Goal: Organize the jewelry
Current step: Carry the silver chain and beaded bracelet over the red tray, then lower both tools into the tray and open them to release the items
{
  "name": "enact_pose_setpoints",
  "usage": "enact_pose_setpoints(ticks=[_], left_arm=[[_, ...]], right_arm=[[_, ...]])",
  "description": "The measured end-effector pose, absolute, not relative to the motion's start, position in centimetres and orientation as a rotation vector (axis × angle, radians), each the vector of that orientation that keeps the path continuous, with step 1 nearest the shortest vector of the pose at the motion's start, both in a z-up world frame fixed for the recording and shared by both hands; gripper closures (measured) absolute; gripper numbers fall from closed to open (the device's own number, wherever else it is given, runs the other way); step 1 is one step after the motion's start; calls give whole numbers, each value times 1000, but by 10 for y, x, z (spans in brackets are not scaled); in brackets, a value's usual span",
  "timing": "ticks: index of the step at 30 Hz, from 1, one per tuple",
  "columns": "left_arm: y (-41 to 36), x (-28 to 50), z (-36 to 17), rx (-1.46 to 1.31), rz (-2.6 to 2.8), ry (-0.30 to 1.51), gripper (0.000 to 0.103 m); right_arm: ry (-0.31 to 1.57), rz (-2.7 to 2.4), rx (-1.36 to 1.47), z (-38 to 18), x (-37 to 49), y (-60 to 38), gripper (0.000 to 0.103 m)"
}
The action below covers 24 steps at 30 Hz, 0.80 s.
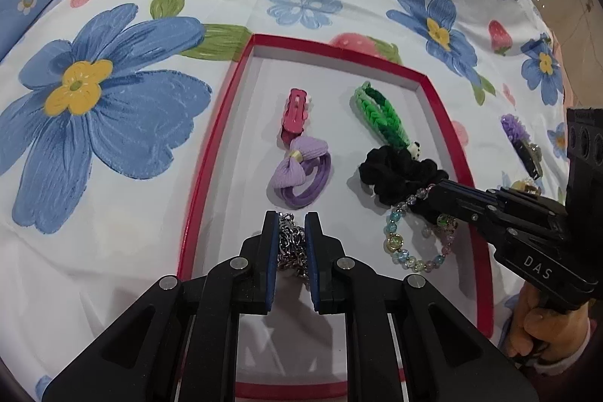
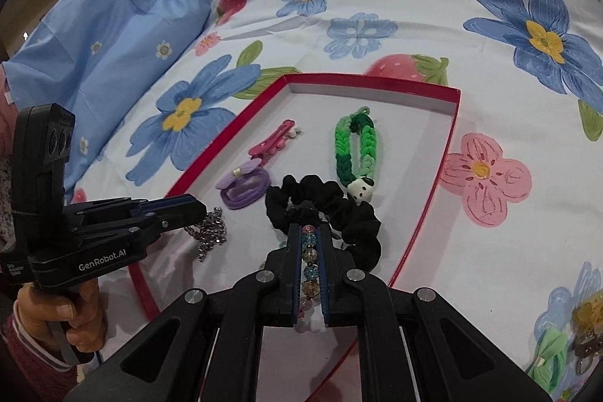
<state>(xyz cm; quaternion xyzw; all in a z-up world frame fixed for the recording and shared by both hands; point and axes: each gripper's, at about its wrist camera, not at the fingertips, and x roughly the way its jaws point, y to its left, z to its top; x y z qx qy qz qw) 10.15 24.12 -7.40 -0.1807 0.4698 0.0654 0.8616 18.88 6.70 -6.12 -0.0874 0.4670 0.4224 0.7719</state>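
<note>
A red-rimmed white tray [image 1: 211, 153] [image 2: 448, 153] lies on the floral bedsheet. In it are a pink hair clip [image 1: 296, 115] [image 2: 271, 141], a purple bow hair tie [image 1: 301, 172] [image 2: 245, 187], a green braided band with a panda charm [image 1: 380, 115] [image 2: 354, 149] and a black scrunchie [image 1: 395, 175] [image 2: 339, 209]. My left gripper [image 1: 292, 224] [image 2: 203, 209] is shut on a silver chain [image 1: 290, 243] [image 2: 209, 232] over the tray's near left. My right gripper [image 2: 309, 232] [image 1: 433, 191] is shut on a glass bead bracelet [image 1: 410, 243] [image 2: 309, 266] beside the scrunchie.
More accessories lie on the sheet right of the tray: a purple hair clip [image 1: 518, 138], and a green bow [image 2: 546, 356] with other pieces at the right wrist view's lower right. A blue pillow [image 2: 101, 47] lies at the far left.
</note>
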Motion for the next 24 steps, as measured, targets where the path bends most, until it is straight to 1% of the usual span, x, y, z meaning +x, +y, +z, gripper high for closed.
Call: enact_pose_setpoints(ticks=[7,9,13,16,18,20,23,24], left_arm=[[238,103,-76,-355,147,1002,91],[239,104,-76,-357,150,1002,91],[237,104,-74,-351,153,998,91],[236,104,-71,-351,154,996,89],[235,103,-69,-350,157,993,85],[234,101,-65,-349,162,984,77],[233,96,-59,-351,171,974,74],[233,94,-56,-355,175,966,73]], right_arm=[[1013,897,-224,-68,189,70,95],[1016,897,-222,-68,190,70,91],[1016,903,-213,-68,190,69,91],[1013,909,-197,-65,189,67,90],[1011,914,-186,-62,188,65,90],[1002,912,-177,-57,186,63,87],[985,911,-160,-49,183,56,86],[979,909,-153,-45,182,53,83]])
